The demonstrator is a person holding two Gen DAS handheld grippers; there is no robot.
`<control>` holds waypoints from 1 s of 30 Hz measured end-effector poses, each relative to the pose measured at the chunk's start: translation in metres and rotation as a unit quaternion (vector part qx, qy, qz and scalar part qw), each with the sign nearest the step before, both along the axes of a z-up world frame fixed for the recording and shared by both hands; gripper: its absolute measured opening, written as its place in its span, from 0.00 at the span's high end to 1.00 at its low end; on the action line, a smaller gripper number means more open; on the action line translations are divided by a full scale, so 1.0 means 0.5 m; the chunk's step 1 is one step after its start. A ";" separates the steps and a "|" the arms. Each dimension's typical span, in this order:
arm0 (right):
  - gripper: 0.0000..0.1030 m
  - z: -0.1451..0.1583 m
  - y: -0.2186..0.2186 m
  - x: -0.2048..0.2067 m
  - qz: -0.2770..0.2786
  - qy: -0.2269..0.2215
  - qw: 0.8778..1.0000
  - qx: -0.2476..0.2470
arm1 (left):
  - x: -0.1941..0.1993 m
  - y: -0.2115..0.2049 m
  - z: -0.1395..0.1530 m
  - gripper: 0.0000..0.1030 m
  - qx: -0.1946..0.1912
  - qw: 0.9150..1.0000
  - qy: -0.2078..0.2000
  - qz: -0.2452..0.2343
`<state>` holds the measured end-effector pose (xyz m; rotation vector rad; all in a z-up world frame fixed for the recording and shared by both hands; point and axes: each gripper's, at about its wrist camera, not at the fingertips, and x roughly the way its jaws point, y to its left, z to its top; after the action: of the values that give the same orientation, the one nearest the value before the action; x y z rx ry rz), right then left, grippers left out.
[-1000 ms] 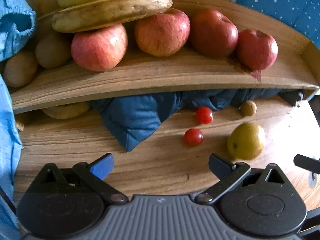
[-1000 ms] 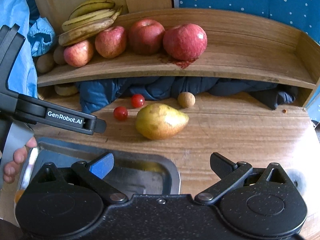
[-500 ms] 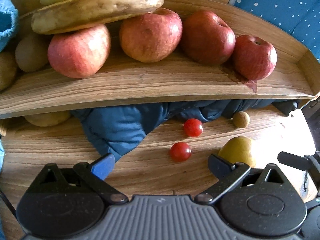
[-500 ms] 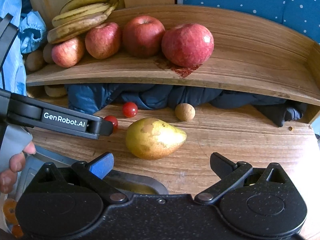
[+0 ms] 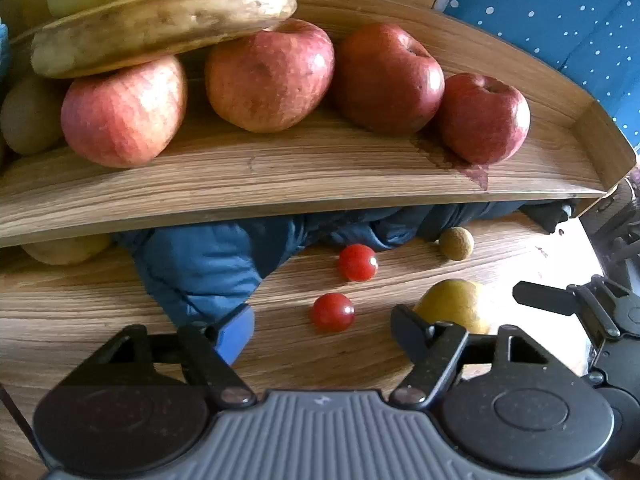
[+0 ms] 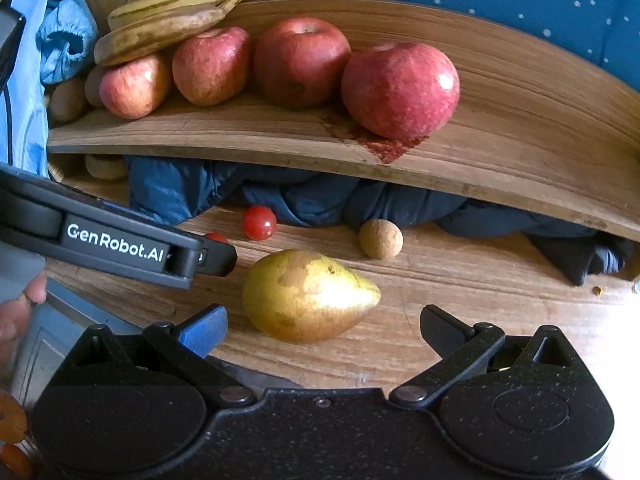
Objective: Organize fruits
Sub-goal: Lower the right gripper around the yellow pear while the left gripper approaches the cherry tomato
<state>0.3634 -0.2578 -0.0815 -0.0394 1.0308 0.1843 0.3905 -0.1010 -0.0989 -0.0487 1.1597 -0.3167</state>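
On the worktop: near cherry tomato (image 5: 333, 312) is seen lying between the left gripper (image 5: 322, 326) fingers.
Left fingers: partly open, just been closing, nothing pinched yet.
Right gripper (image 6: 320, 330): wide open, empty, over pear (image 6: 308, 296).
Advice: tomato to be centred, closed on gently.

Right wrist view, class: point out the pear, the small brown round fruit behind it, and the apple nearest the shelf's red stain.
pear (image 6: 306, 296), right wrist view, middle of its yellow body.
small brown round fruit (image 6: 380, 239), right wrist view, its centre.
apple (image 6: 400, 89), right wrist view, middle of its red front.
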 end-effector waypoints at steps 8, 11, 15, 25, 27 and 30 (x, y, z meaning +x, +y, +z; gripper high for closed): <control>0.02 0.001 0.013 0.010 0.015 -0.003 1.000 -0.006 | 0.003 -0.005 -0.004 0.38 -0.002 1.000 0.005 -0.006; 0.03 0.001 0.017 0.011 0.020 -0.002 1.000 -0.005 | 0.004 -0.008 -0.004 0.41 -0.005 1.000 0.007 -0.009; 0.07 -0.003 0.023 0.015 0.024 -0.003 1.000 -0.006 | 0.008 -0.014 -0.010 0.47 -0.010 1.000 0.011 -0.015; 0.10 -0.007 0.023 0.022 0.023 -0.005 1.000 -0.010 | 0.015 -0.024 -0.021 0.57 -0.004 1.000 0.015 -0.017; 0.12 -0.009 0.022 0.024 0.021 -0.005 1.000 -0.010 | 0.017 -0.026 -0.024 0.57 -0.003 1.000 0.015 -0.018; 0.12 -0.012 0.022 0.025 0.018 -0.004 1.000 -0.009 | 0.019 -0.027 -0.026 0.59 -0.003 1.000 0.015 -0.018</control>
<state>0.3759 -0.2467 -0.0877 -0.0741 1.0252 0.2073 0.4000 -0.1144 -0.1121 -0.0369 1.1909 -0.3526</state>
